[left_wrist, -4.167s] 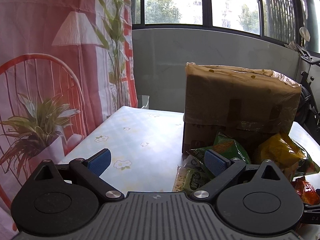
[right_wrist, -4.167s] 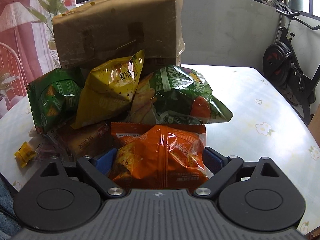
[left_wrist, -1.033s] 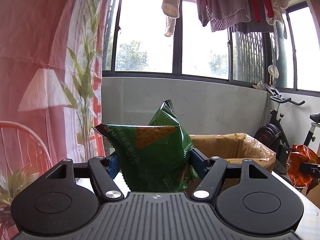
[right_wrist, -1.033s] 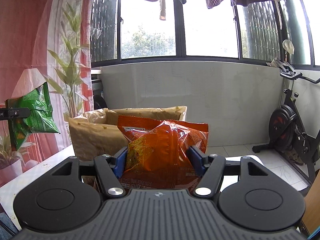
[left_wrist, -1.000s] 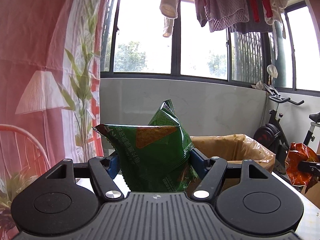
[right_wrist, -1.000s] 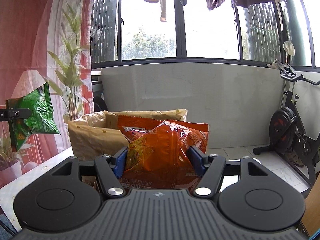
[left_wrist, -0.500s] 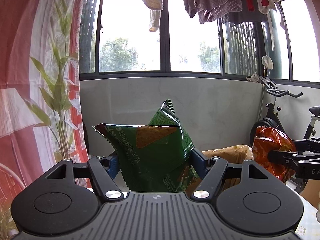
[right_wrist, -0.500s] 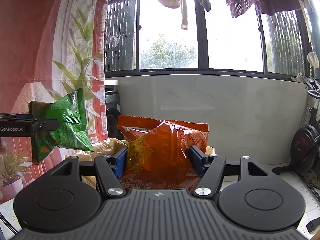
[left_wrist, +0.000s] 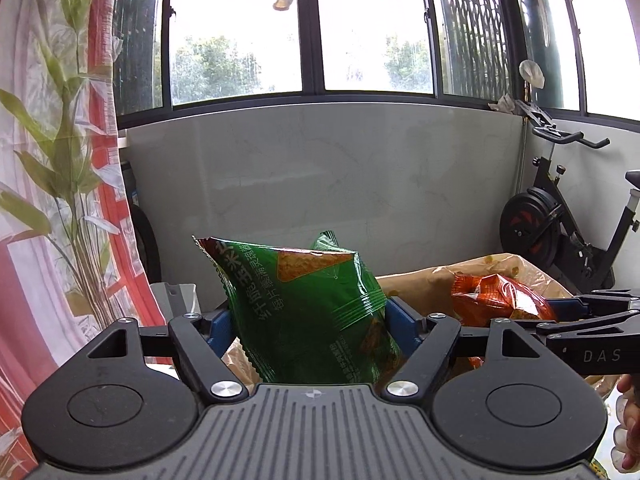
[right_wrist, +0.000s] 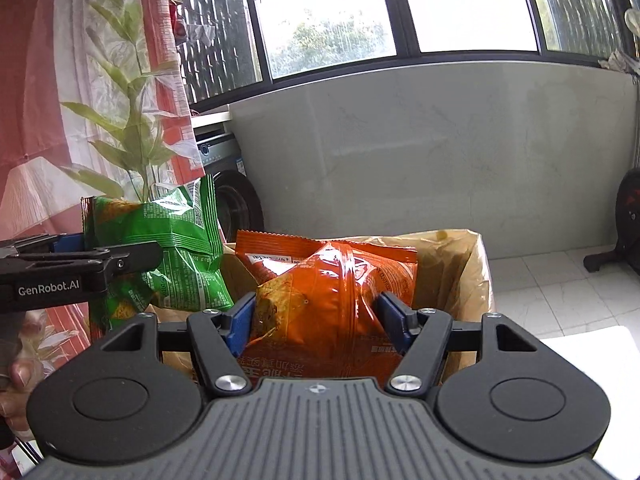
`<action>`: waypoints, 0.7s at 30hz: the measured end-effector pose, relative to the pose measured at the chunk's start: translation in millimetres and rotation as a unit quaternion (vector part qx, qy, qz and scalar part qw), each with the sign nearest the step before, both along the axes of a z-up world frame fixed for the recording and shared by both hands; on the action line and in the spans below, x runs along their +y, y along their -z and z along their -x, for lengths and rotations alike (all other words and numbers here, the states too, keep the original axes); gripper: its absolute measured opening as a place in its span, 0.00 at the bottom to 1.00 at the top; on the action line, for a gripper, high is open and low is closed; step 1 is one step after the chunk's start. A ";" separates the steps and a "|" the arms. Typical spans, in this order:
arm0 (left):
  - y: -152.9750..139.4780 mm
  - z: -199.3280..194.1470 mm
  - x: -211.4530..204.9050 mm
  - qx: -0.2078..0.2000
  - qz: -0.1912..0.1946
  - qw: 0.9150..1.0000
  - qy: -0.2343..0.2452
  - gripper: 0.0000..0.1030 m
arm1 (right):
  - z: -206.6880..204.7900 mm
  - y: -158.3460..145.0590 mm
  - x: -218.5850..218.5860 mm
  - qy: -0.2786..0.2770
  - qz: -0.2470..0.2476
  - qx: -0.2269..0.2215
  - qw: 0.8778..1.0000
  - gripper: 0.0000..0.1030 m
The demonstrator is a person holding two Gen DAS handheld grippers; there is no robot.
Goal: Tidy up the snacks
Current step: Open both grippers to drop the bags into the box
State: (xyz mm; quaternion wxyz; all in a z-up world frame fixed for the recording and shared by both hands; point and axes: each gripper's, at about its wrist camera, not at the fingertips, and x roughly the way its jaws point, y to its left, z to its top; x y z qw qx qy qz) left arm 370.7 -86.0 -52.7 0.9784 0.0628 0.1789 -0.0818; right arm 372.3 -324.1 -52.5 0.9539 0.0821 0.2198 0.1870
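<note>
Green snack bag point(left_wrist: 312, 312): upright between the blue pads of the left hand-held gripper point(left_wrist: 310, 322), held up in the air above the near left edge of the cardboard box point(left_wrist: 420, 280); it carries a picture of a square cracker near its top.
Green bag, seen from the right wrist: point(right_wrist: 168, 248) it hangs at the left, just beside the orange bag, over the box's left rim.
Left hand-held gripper: its jaws are opening, with the green bag between the pads; the right pad touches the bag's side, and at the left pad I cannot tell.
Orange snack bag point(right_wrist: 328, 300): upright between the blue pads of the right hand-held gripper point(right_wrist: 316, 320), over the open top of the box.
Right hand-held gripper: its jaws are opening, with the orange bag between them and both pads at the bag's sides.
Orange bag, seen from the left wrist: point(left_wrist: 500, 300) at the right, in the other gripper's tip, above the box's opening.
Cardboard box, right wrist view: point(right_wrist: 460, 272) open at the top, lined with brown plastic film, standing just ahead of both grippers.
Desk point(right_wrist: 592, 356): a pale patch of it shows at the right, beside the box.
Person's hands: fingers show at the lower right of the left view point(left_wrist: 628, 432) and at the lower left of the right view point(right_wrist: 16, 376).
Curtain point(left_wrist: 60, 160): red and white with printed leaves, at the left.
Exercise bike point(left_wrist: 560, 220): on the floor at the right, by the grey wall under the windows.
</note>
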 end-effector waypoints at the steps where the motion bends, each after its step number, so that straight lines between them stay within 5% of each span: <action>1: 2.4 -3.6 1.9 0.005 0.007 1.000 0.007 0.78 | -2.3 2.0 -1.4 0.001 -0.004 0.008 1.000 0.67; 5: 9.7 -10.8 4.2 0.018 0.015 1.000 0.004 0.85 | -4.3 5.8 -2.6 0.015 0.004 0.024 1.000 0.81; 15: -11.3 25.6 28.3 0.017 0.042 0.999 -0.015 0.85 | 35.4 -11.0 -9.2 0.014 -0.007 0.001 1.000 0.82; 21: -18.5 65.5 58.4 0.018 0.057 0.998 -0.030 0.85 | 80.3 -15.2 -11.6 0.021 -0.012 -0.026 0.999 0.94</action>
